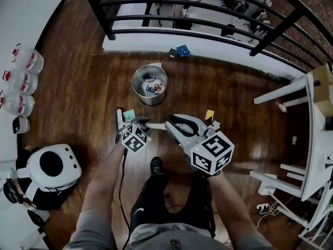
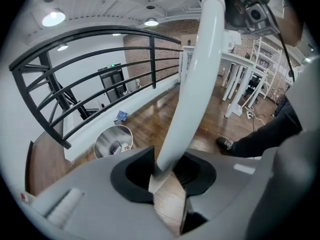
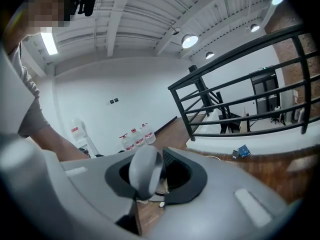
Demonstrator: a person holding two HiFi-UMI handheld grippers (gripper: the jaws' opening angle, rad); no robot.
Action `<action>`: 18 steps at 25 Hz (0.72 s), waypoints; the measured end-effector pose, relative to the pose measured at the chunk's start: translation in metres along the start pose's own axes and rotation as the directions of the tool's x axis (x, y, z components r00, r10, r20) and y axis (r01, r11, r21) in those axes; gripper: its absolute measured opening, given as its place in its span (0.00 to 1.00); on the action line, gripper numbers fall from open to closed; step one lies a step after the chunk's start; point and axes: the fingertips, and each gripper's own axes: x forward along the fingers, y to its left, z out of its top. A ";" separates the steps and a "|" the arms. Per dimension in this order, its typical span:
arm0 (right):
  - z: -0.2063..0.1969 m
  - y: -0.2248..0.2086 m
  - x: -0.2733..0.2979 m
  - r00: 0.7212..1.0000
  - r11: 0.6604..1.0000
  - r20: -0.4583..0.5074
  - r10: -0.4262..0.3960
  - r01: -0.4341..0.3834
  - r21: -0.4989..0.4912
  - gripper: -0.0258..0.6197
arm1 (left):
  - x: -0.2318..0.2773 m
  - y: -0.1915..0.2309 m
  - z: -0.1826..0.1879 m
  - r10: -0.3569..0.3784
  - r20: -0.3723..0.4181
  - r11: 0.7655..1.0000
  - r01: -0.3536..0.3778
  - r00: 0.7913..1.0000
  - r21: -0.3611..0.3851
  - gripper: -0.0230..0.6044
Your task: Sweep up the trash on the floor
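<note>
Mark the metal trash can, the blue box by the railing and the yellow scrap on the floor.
metal trash can (image 1: 151, 100), head view, front wall.
blue box (image 1: 182, 50), head view, top face.
yellow scrap (image 1: 209, 114), head view, its middle.

Wooden floor (image 1: 83, 105) bears metal bin (image 1: 151, 100), blue box (image 1: 182, 50).

Dark wooden floor (image 1: 88, 103) open mid-room, round steel trash bin (image 1: 151, 99) ahead, black metal railing (image 1: 99, 12) beyond, white table frame (image 1: 281, 91) right, clear plastic water bottles (image 1: 23, 82) left.
</note>
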 end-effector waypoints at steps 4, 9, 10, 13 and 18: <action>0.003 -0.014 -0.015 0.997 0.997 -0.007 -0.077 0.077 0.013 0.15 | 0.015 -0.015 0.021 -0.050 0.022 0.999 0.050 0.998 0.020 0.19; 0.014 -0.033 -0.078 0.985 0.985 0.016 -0.171 0.171 0.014 0.15 | 0.032 -0.064 0.079 -0.131 0.067 0.988 0.125 0.989 0.094 0.19; 0.018 -0.039 -0.093 0.982 0.982 0.021 -0.190 0.190 0.005 0.15 | 0.038 -0.075 0.095 -0.145 0.081 0.985 0.136 0.986 0.106 0.19; 0.024 -0.064 -0.148 0.967 0.967 0.036 -0.254 0.254 0.001 0.15 | 0.060 -0.117 0.148 -0.196 0.114 0.973 0.179 0.974 0.149 0.18; 0.026 -0.109 -0.249 0.923 0.925 0.053 -0.380 0.380 0.014 0.15 | 0.101 -0.197 0.235 -0.292 0.137 0.939 0.257 0.947 0.227 0.18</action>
